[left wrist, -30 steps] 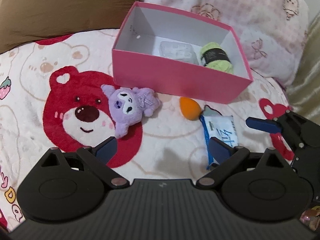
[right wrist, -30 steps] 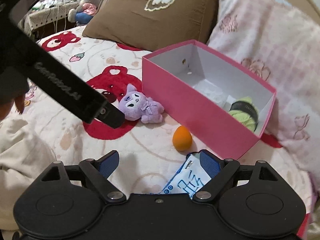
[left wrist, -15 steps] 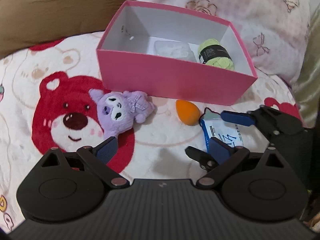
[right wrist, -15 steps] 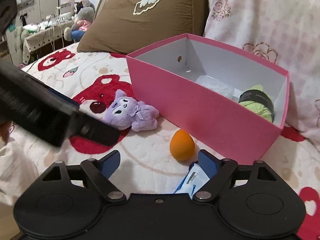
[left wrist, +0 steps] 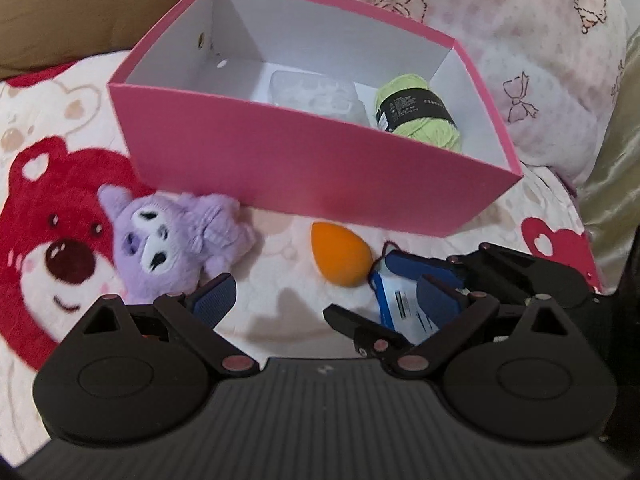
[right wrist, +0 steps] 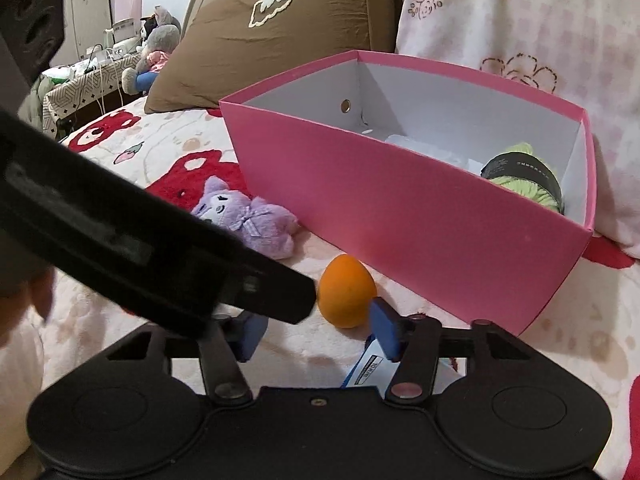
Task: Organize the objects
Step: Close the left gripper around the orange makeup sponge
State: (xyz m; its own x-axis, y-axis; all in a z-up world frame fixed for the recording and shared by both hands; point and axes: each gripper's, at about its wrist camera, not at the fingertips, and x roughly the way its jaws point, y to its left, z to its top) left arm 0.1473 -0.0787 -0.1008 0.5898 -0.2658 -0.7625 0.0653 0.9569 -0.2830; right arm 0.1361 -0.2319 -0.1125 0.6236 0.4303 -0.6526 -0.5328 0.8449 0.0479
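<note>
Bear-printed fleece blanket under an open pink cardboard box holding green yarn. Just in front: purple plush toy, orange teardrop sponge, blue-white packet. Left gripper spread wide, empty. Right gripper closing around the packet, not yet pinching.

You had a brown pillow propped beside a pink floral pillow at the head of the bed, a red-bear blanket underneath, and a grey plush toy across the room.
</note>
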